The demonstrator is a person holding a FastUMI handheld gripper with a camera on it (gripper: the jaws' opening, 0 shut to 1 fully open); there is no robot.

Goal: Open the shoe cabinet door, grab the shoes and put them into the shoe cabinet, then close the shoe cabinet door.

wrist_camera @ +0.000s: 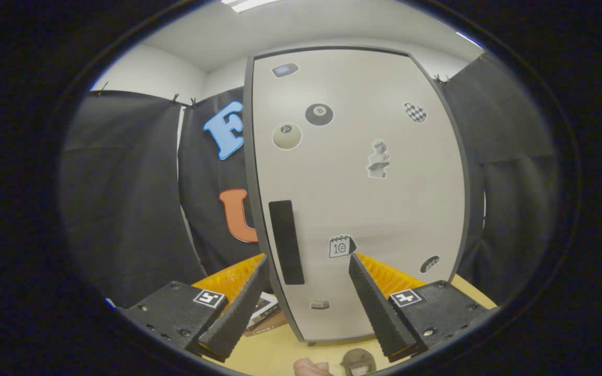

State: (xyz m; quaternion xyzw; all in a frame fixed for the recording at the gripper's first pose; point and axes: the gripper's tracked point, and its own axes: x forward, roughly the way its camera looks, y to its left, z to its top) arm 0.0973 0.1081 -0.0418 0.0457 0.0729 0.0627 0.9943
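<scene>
The shoe cabinet (363, 198) stands just ahead of my fingers on the wooden tabletop (275, 355). Its pale door, framed in dark grey and dotted with stickers, is shut. A black vertical handle (286, 242) sits near the door's left edge, between my two fingers and a little beyond them. My gripper (309, 261) is open, fingers spread wide, nothing between them and no contact with the door. Close below the fingers lies a small brown shoe-like object (357, 361), partly cut off.
Black cloth walls close in on the left and right of the cabinet. A flat printed box (262, 312) lies on the table at the cabinet's left foot. A fingertip of a person's hand (309, 367) shows beside the brown object.
</scene>
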